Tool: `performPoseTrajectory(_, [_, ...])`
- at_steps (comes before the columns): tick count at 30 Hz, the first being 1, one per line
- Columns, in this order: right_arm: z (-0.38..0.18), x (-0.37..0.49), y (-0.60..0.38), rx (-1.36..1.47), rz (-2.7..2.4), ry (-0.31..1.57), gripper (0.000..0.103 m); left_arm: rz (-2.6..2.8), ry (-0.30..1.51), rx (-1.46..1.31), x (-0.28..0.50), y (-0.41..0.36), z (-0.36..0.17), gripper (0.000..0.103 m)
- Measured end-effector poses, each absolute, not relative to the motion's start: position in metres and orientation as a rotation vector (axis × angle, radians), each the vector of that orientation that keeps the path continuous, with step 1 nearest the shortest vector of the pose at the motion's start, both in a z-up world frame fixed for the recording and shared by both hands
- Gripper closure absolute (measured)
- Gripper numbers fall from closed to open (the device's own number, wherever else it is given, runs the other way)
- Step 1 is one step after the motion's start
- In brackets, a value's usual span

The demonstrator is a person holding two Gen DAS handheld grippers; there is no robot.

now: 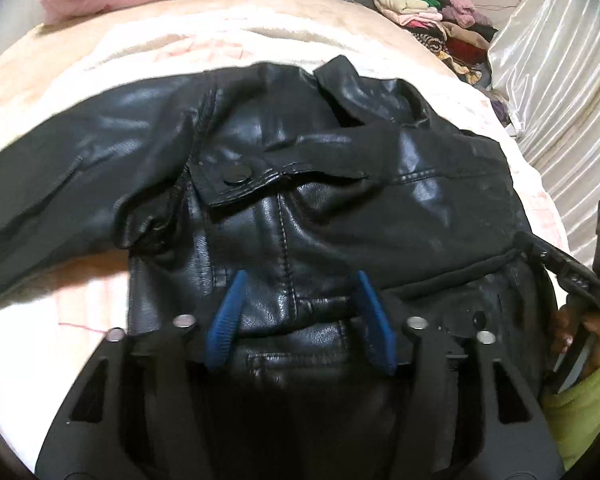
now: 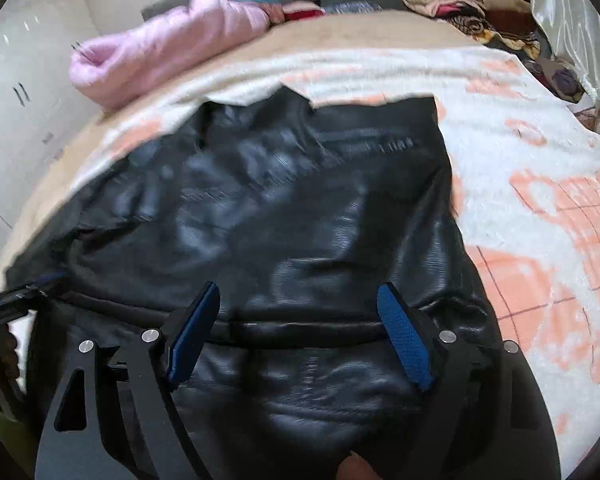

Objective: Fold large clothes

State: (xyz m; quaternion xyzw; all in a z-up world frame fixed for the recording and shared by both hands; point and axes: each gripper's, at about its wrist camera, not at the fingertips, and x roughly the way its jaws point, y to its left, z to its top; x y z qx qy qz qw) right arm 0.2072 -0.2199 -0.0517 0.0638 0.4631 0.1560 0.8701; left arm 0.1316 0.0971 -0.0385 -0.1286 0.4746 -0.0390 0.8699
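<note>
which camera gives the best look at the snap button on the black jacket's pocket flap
The left wrist view. There the snap button sits sharp on the pocket flap of the black jacket. The right wrist view shows the jacket motion-blurred, and no snap can be made out.

Black leather jacket [image 1: 300,184] spread on the bed [image 1: 60,344], left gripper [image 1: 300,280] hovering above, blue fingers [image 1: 226,320] apart

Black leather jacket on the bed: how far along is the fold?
Done: the jacket lies on the blanket, with one sleeve folded across its front. In hand: nothing; the left gripper and right gripper hover open over the hem. Left: the other sleeve still lies stretched out, and the body is not yet folded.
</note>
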Motion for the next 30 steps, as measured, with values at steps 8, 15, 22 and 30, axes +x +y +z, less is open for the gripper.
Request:
performPoseTrajectory(8, [-0.024,0.188,-0.194,0.097,0.382,0.909,0.006,-0.005,0.953,-0.261,0.116,0.104,-0.012,0.009])
performPoseTrajectory(15, [-0.005,0.182,-0.163,0.063,0.414,0.871,0.005,0.044,0.928,-0.283,0.102,0.121,-0.001,0.009])
performPoseTrajectory(22, [0.011,0.181,-0.128,0.024,0.464,0.848,0.004,0.095,0.899,-0.3,0.088,0.143,0.01,0.009])
performPoseTrajectory(30, [0.033,0.183,-0.082,-0.044,0.53,0.815,0.004,0.153,0.851,-0.349,0.062,0.177,0.025,0.009])
